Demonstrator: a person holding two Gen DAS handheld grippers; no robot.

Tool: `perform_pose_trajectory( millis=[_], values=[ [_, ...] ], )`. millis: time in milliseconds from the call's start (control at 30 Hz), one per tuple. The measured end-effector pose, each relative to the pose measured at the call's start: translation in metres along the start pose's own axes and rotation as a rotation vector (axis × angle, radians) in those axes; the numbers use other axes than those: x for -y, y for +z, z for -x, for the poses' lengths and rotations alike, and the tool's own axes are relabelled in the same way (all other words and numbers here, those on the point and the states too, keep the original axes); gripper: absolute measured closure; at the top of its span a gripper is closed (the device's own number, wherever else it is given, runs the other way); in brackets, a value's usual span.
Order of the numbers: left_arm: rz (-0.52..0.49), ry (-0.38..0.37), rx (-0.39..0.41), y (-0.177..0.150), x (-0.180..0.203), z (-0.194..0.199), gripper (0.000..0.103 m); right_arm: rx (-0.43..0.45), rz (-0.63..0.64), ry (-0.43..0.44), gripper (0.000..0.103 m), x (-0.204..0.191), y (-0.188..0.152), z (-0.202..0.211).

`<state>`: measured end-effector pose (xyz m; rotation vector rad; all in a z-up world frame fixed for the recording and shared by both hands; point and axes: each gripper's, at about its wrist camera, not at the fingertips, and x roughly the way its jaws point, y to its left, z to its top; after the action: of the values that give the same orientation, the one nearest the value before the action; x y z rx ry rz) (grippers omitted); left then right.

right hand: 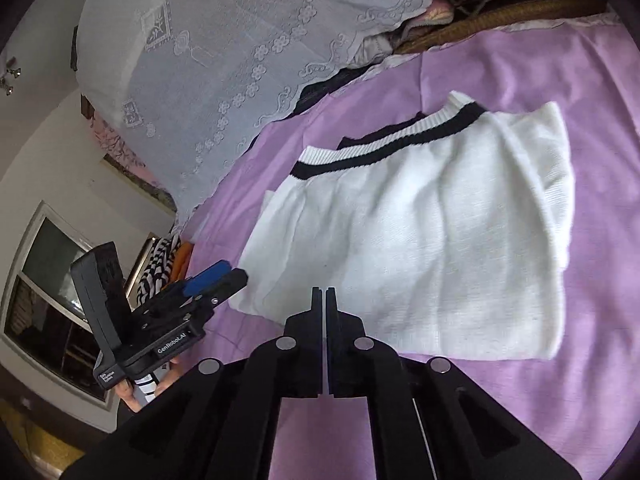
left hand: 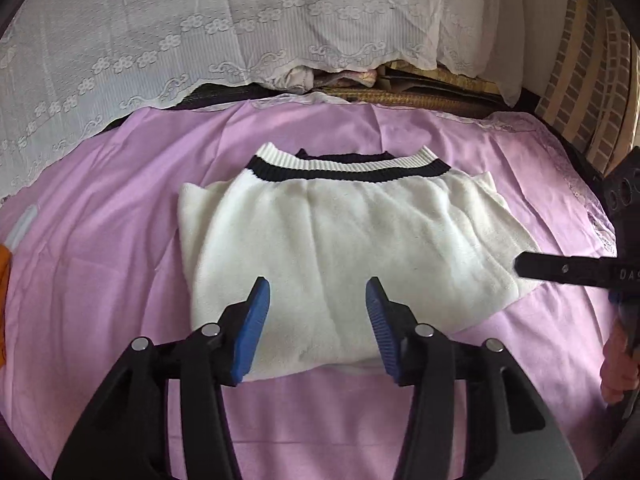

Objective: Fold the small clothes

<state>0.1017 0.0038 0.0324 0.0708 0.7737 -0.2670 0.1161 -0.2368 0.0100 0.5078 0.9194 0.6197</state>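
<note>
Left wrist view: lace cloth (left hand: 120, 40) borders purple sheet (left hand: 100, 260) behind sweater (left hand: 340, 240).

**Left jaws spread, right jaws pressed together**

The left gripper (left hand: 318, 312) points forward with its two black fingers held wide apart, the ribbed blue pads (left hand: 251, 332) facing each other across an open gap. Nothing sits between them. Seen from the right wrist camera, the same tool lies off to the left of the right tongs, tilted, with a hand (right hand: 138, 394) wrapped under its black body.

The right gripper (right hand: 324, 300) has its fingers brought flush together, only a thin seam between them, gripping nothing. From the left wrist camera, one black finger (left hand: 560, 269) reaches in from the right of the left tongs, and the holding hand (left hand: 618, 372) shows below it.
</note>
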Motion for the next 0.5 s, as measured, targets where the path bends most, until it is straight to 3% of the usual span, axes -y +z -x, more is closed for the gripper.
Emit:
perform_pose_trajectory(
  millis=[133,233,333,367,433,500],
  values=[
    [-0.016,-0.009,-0.090,-0.019,0.010,-0.041,0.053,-0.091,-0.070,-0.017,0.100,0.021,-0.018,-0.037],
    [-0.039,-0.018,-0.080,-0.033,-0.001,-0.040,0.048,-0.091,-0.172,0.064,0.103,0.059,-0.023,-0.023],
    [-0.039,0.071,-0.073,-0.035,-0.020,-0.031,0.026,-0.016,-0.253,0.024,0.103,0.090,-0.024,0.013],
    [-0.018,0.091,-0.083,-0.035,-0.030,-0.030,0.025,0.004,-0.273,0.010,0.103,0.099,-0.026,0.025],
    [0.042,0.048,-0.101,-0.030,-0.045,-0.024,0.034,0.034,-0.331,-0.011,0.103,0.110,-0.026,0.042],
    [0.044,0.085,-0.062,-0.017,-0.045,-0.011,0.035,0.094,-0.333,-0.050,0.099,0.102,-0.016,0.052]
  ],
)
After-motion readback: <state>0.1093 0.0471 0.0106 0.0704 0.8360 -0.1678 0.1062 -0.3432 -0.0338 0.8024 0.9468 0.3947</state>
